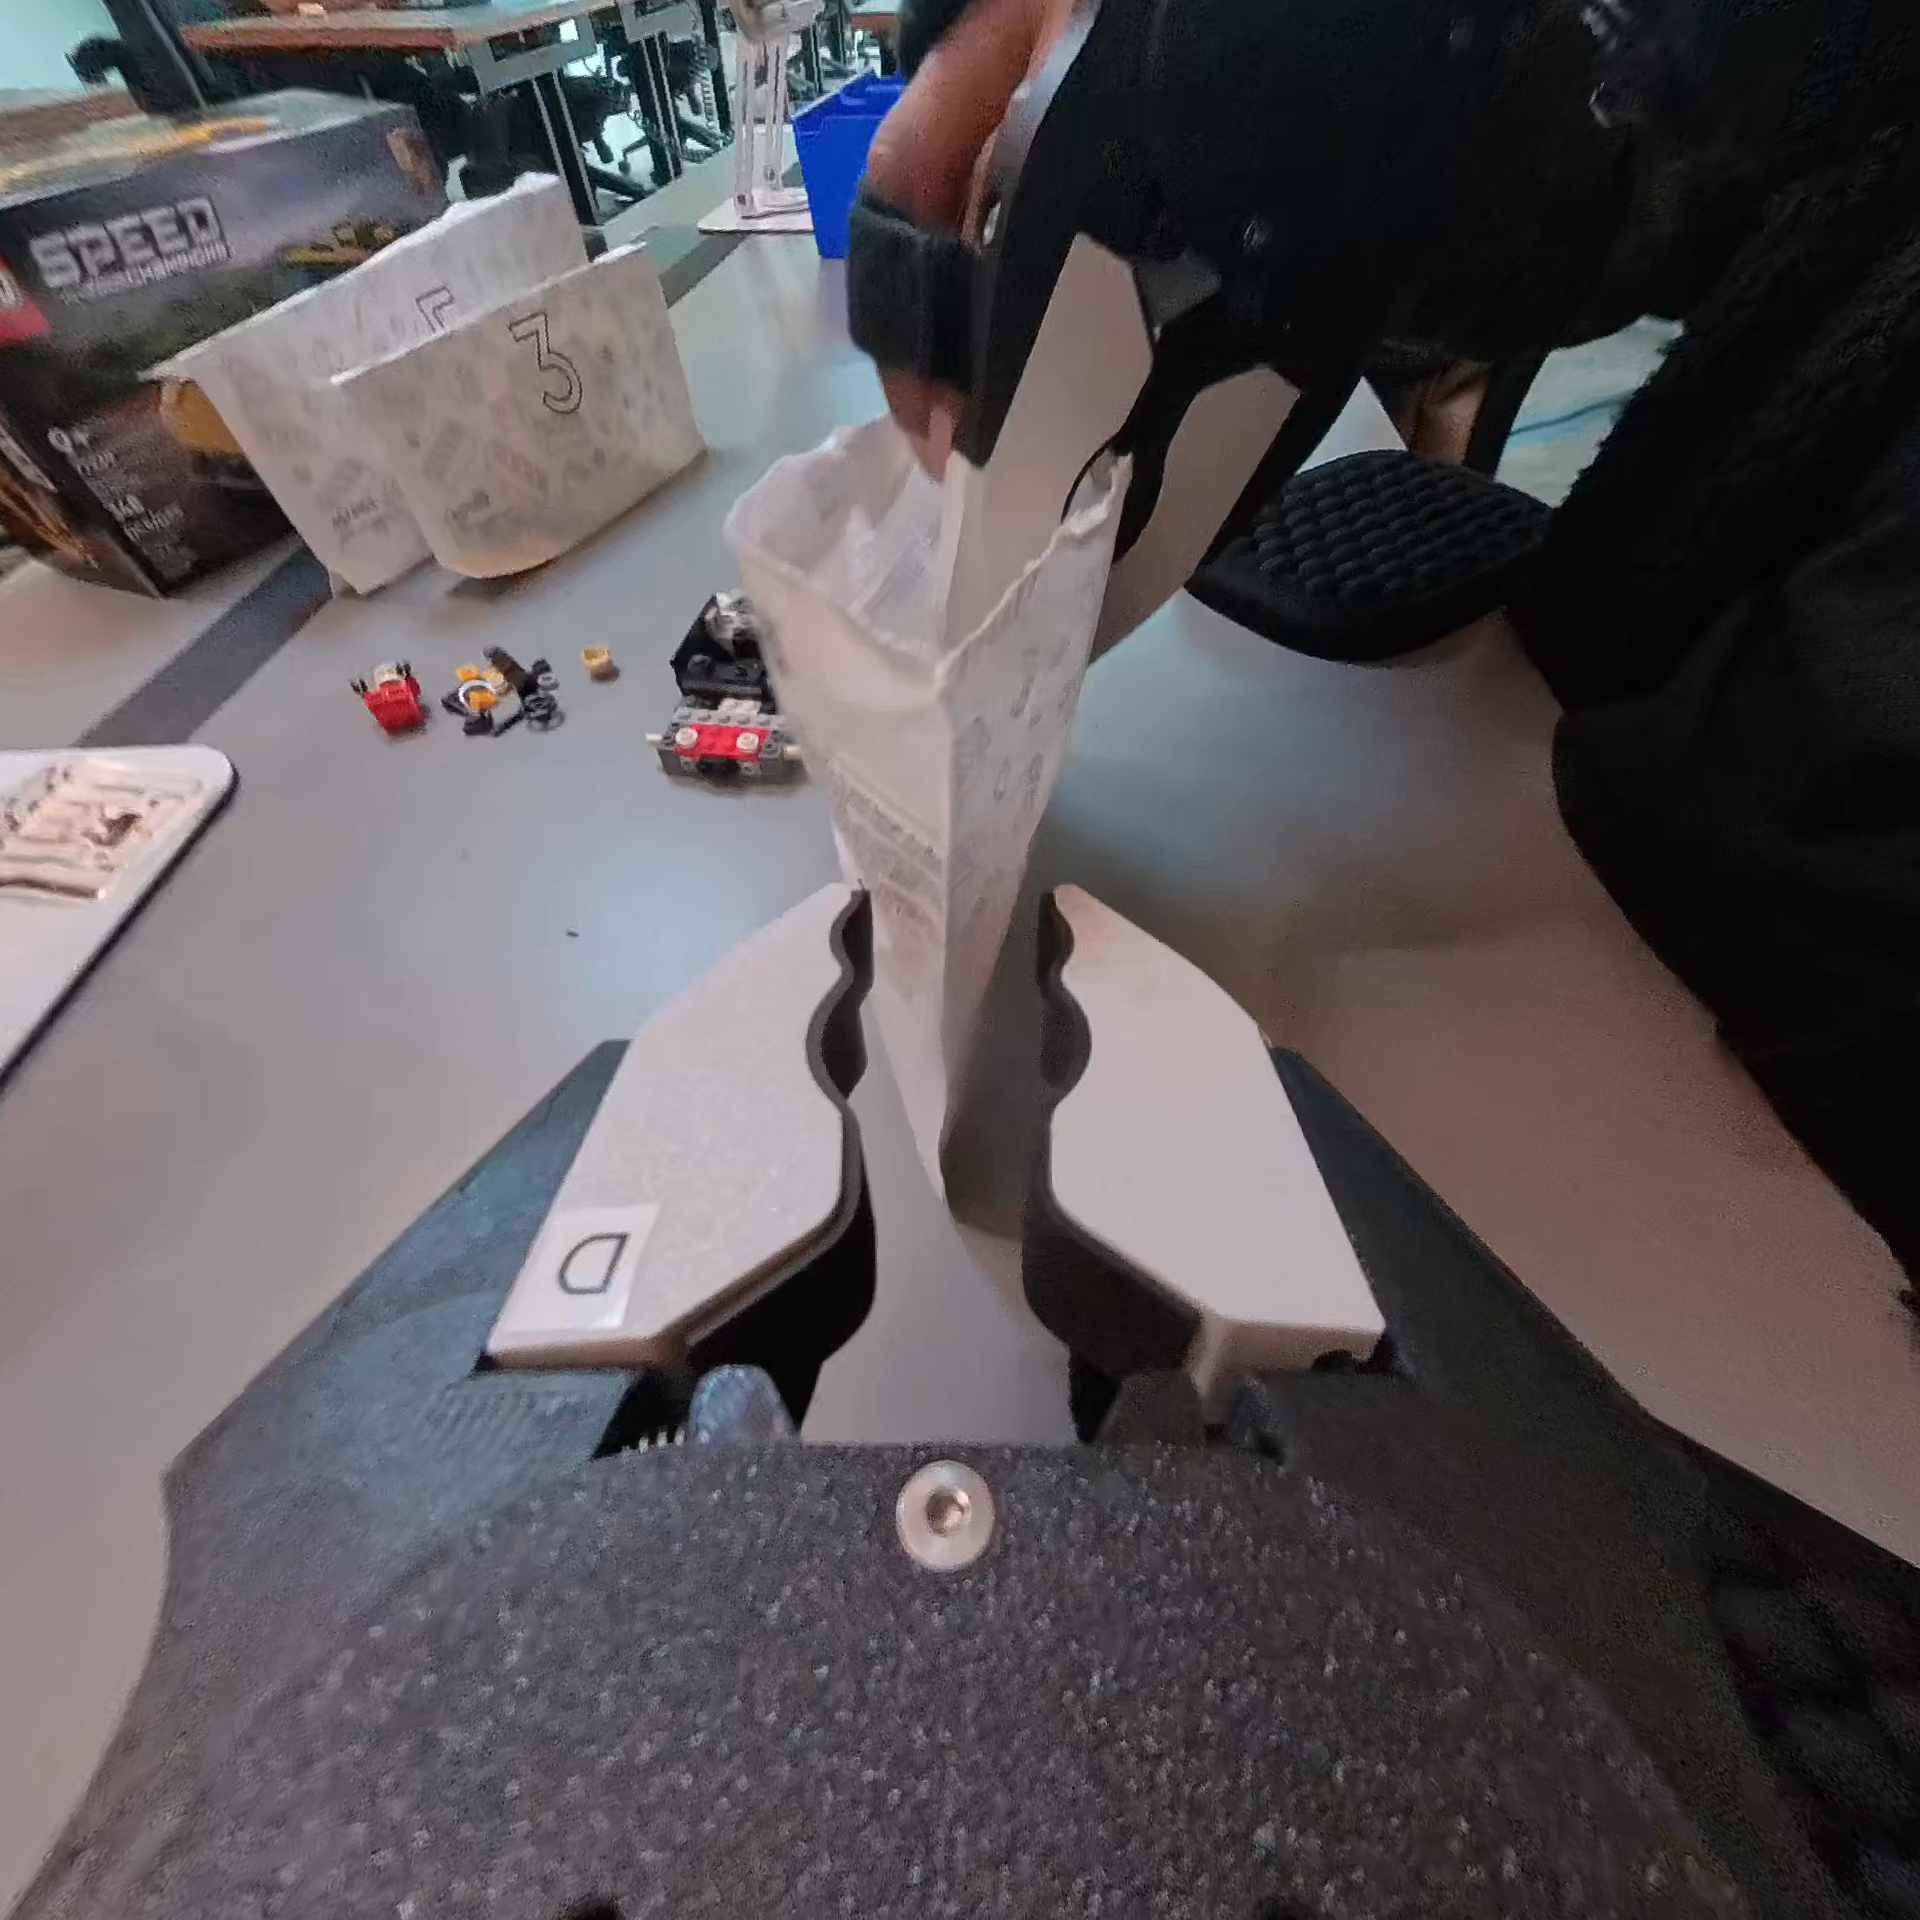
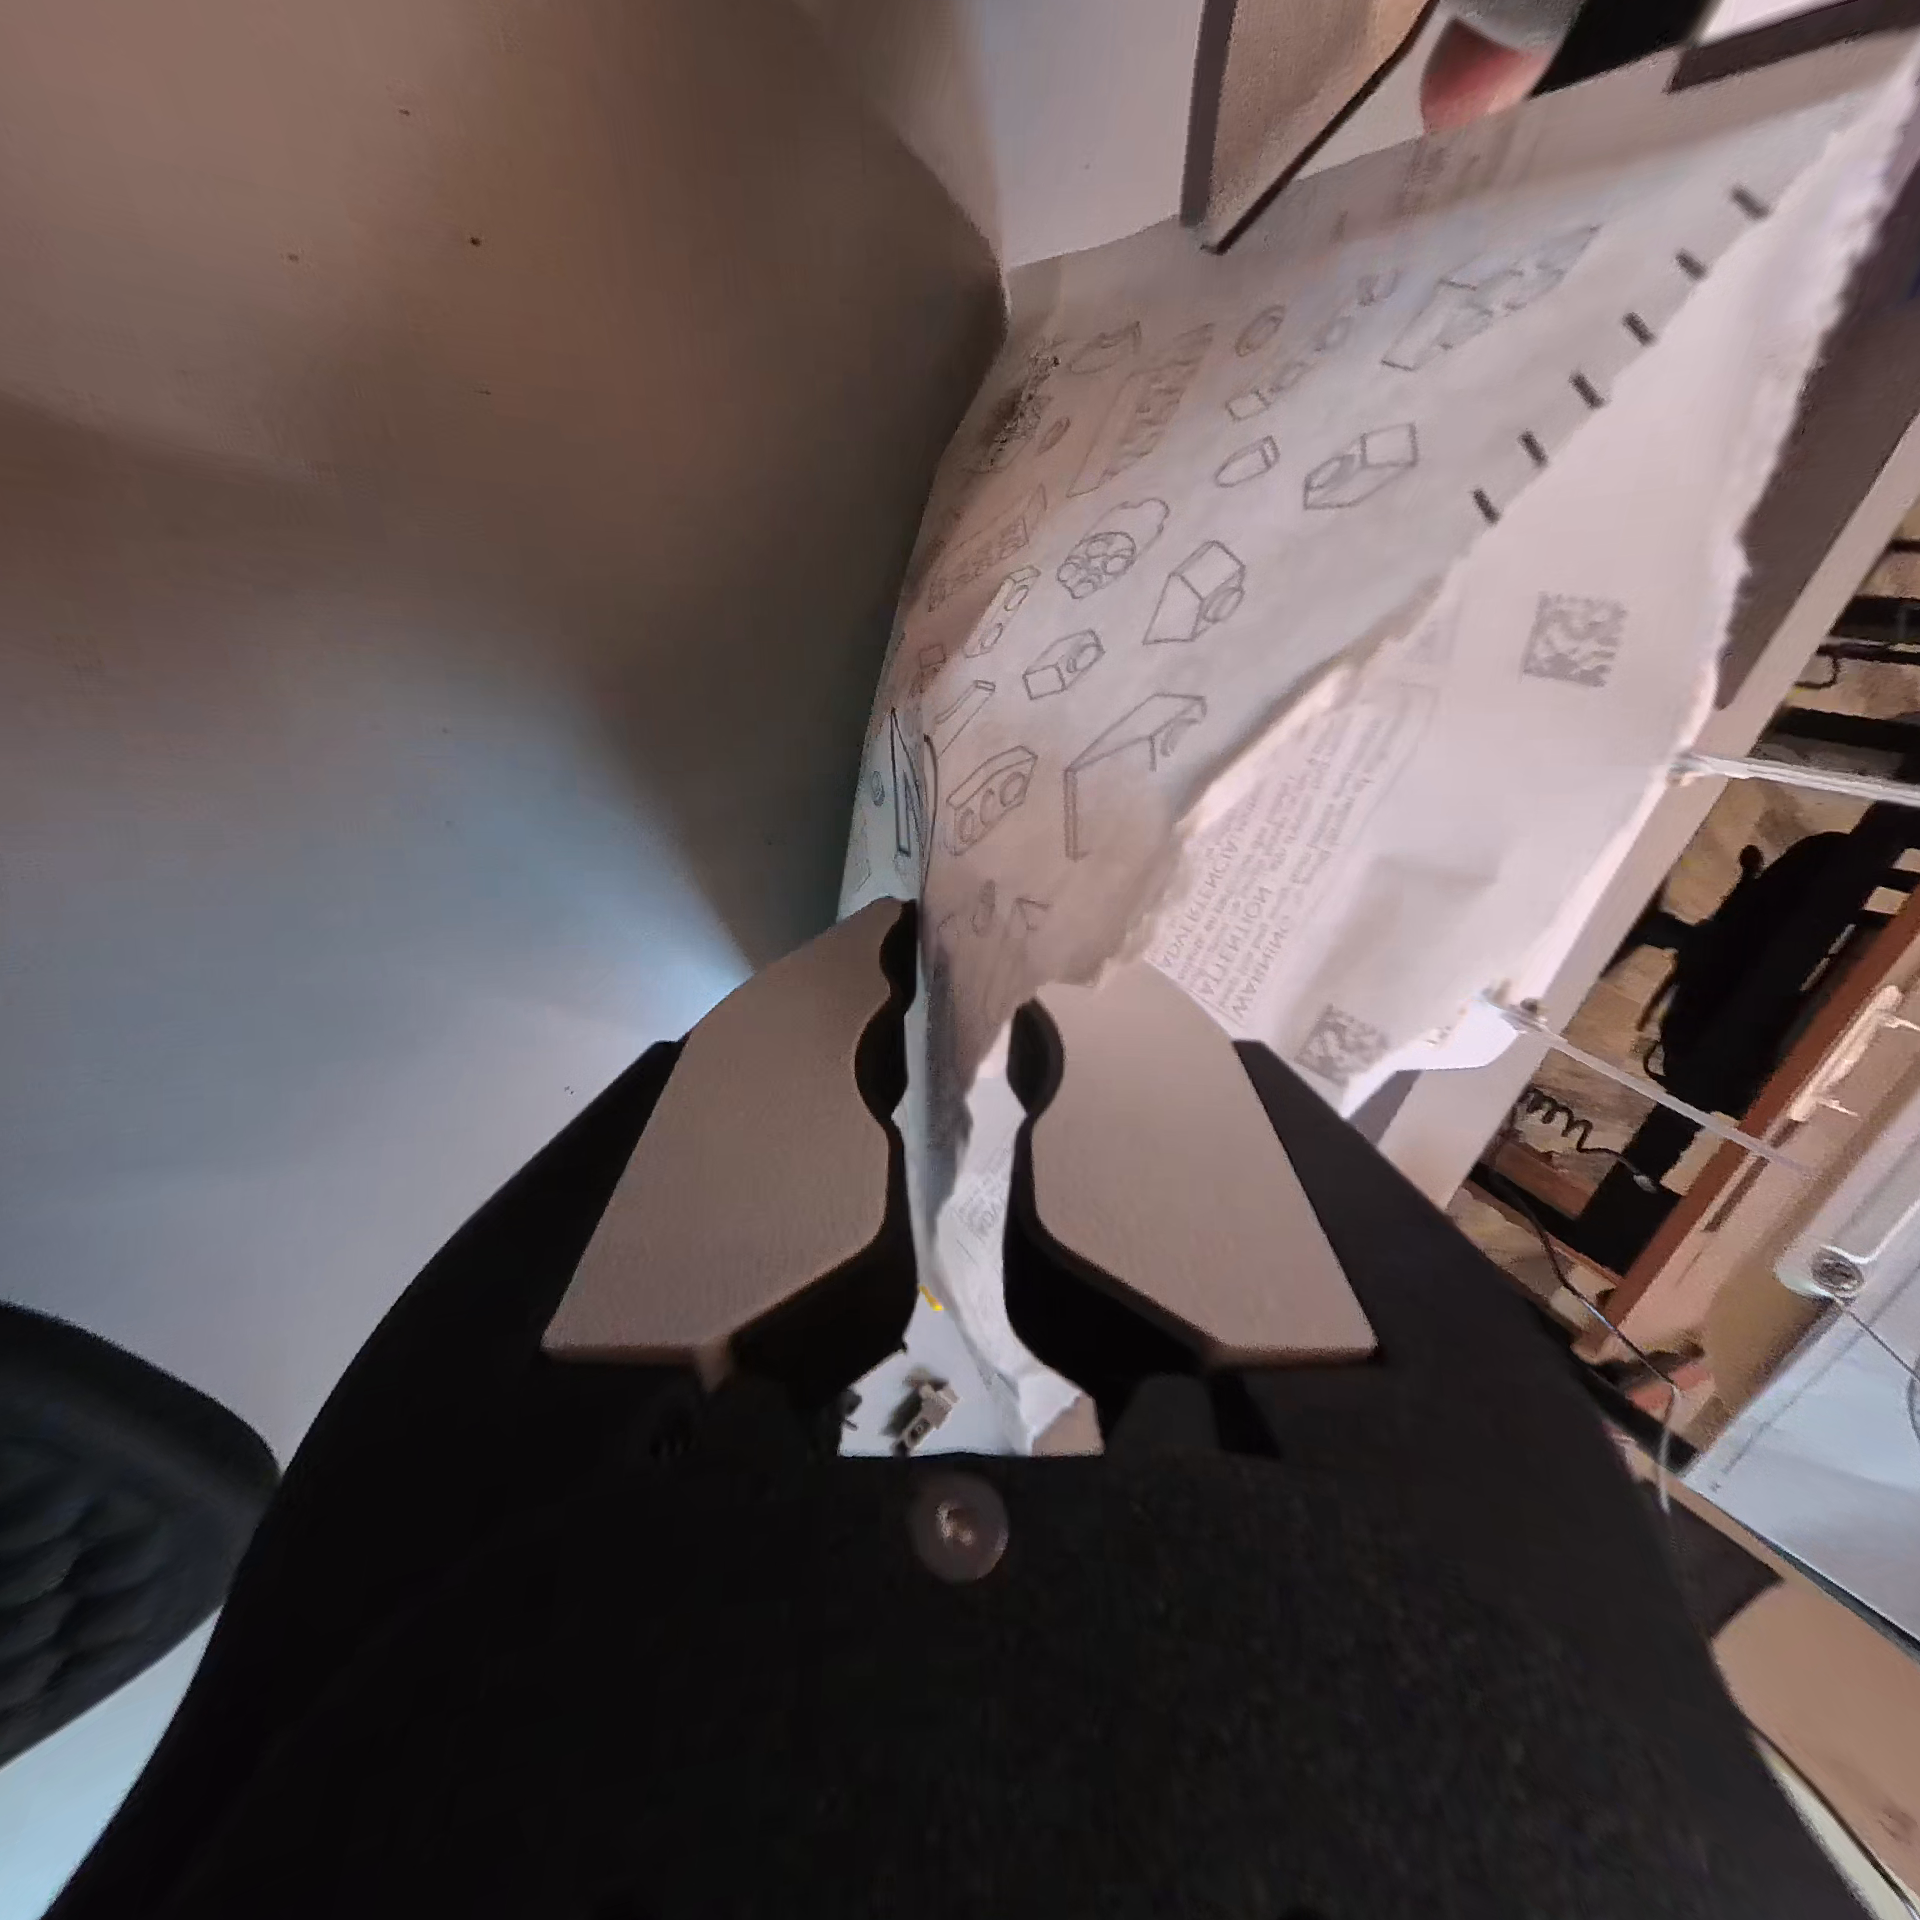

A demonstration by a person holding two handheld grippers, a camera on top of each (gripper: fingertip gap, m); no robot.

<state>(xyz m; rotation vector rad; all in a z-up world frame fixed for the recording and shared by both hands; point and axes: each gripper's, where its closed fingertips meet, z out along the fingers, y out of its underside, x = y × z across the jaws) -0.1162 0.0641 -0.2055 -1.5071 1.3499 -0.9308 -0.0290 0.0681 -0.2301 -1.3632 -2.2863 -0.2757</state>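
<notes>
Grippers are set at opposite ends of a torn paper bag (image 1: 966,727) above the desk (image 1: 416,987): right gripper (image 2: 961,997) pinches its top edge, left gripper (image 1: 951,935) stands spread around its lower end.

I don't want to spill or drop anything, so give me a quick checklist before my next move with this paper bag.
1. Left gripper is off the paper bag: ok. Its fingers are apart, and a gap shows beside the bag's lower end.
2. Right gripper has the bag: ok. The torn top edge sits between its fingers, but I cannot tell how firm the pinch is.
3. Bag mouth is torn open: ok.
4. Bag is empty: cannot tell, the inside is hidden.
5. Loose pieces and the part-built model are out of the way: ok. They lie on the table beyond the bag.
</notes>
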